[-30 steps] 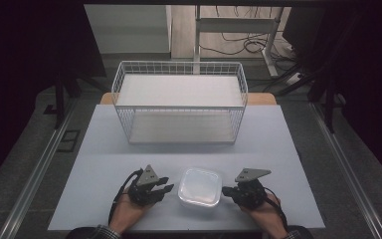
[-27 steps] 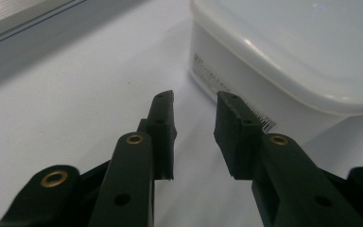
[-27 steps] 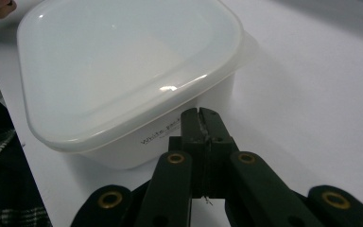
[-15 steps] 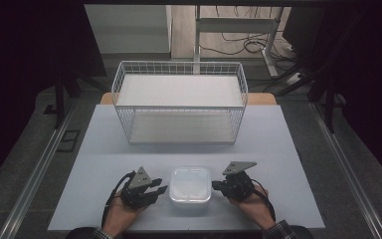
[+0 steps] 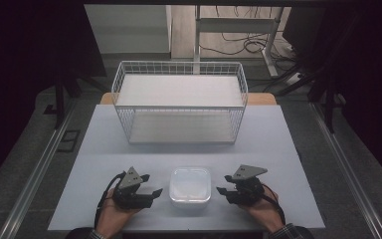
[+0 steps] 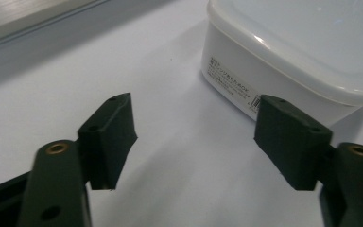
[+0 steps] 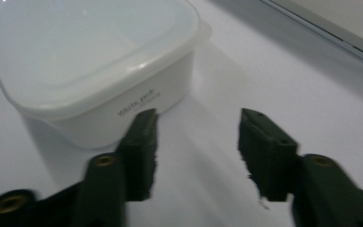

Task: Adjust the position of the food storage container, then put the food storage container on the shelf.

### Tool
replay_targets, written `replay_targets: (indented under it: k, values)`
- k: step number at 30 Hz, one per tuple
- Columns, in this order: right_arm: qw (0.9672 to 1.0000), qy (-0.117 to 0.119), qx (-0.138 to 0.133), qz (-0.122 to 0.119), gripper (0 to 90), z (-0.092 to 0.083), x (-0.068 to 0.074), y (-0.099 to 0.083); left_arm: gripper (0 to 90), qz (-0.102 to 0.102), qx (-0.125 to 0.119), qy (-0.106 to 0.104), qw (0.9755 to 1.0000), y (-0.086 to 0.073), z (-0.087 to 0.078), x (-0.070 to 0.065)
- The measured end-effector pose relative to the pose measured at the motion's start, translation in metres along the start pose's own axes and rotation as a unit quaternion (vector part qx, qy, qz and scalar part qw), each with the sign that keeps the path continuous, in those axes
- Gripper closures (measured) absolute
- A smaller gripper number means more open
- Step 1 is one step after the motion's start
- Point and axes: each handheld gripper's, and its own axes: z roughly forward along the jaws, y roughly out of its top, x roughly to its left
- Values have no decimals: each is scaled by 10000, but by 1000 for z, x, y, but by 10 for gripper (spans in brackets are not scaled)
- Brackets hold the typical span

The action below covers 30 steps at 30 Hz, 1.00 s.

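A white lidded plastic box (image 5: pixel 190 186) sits on the white table (image 5: pixel 278 149) near its front edge, between my two grippers. The left gripper (image 5: pixel 154 196) lies just left of the box and does not touch it. Its jaws have just been opening, with bare table between them (image 6: pixel 196 127), and the box's labelled side (image 6: pixel 302 52) is ahead at the right. The right gripper (image 5: pixel 222 184) lies just right of the box, also apart from it. Its jaws have just been opening too, with nothing between them (image 7: pixel 196 127), and the box (image 7: pixel 90 56) stands ahead at the left.
A white wire basket (image 5: pixel 179 107) stands across the back middle of the table. The person's hands come in over the front edge. Metal rails run along both sides of the table, and cables lie on the floor behind.
The box slid slightly left between the two shut grippers, then stopped. Both grippers have since opened and stand a little off its sides.
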Motion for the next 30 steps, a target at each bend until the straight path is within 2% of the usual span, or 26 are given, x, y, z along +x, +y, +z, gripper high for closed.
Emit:
replay_targets:
  k: [2,3,7,10,13,14,21,27,30]
  values:
    - [10000,-26,-41,-80,246,2,-3,-4,199,-19,35,15,10000,-1,1,0]
    - [10000,-26,-41,-80,246,2,-3,-4,199,-8,48,33,10000,-1,2,0]
    - [9997,-125,-78,-186,85,7,-4,-8,121,-29,92,59,9999,-2,3,2]
    - [9997,-86,-57,-201,44,9,-3,-8,103,-77,48,7,10000,-3,2,3]
    - [9998,-64,-120,-133,37,7,-4,-8,98,-35,-27,8,10000,-3,2,4]
    - [9998,-48,-193,-14,37,6,-5,-7,98,-17,-33,16,10000,-4,3,4]
    - [9993,72,-365,42,37,3,-7,-6,94,188,-219,41,9996,-4,1,5]
    - [9987,188,-453,131,37,-1,-3,0,104,23,-290,-183,9994,5,-4,2]
    - [9977,284,-508,348,36,-4,-1,5,103,-49,-323,-309,9990,10,-6,-1]
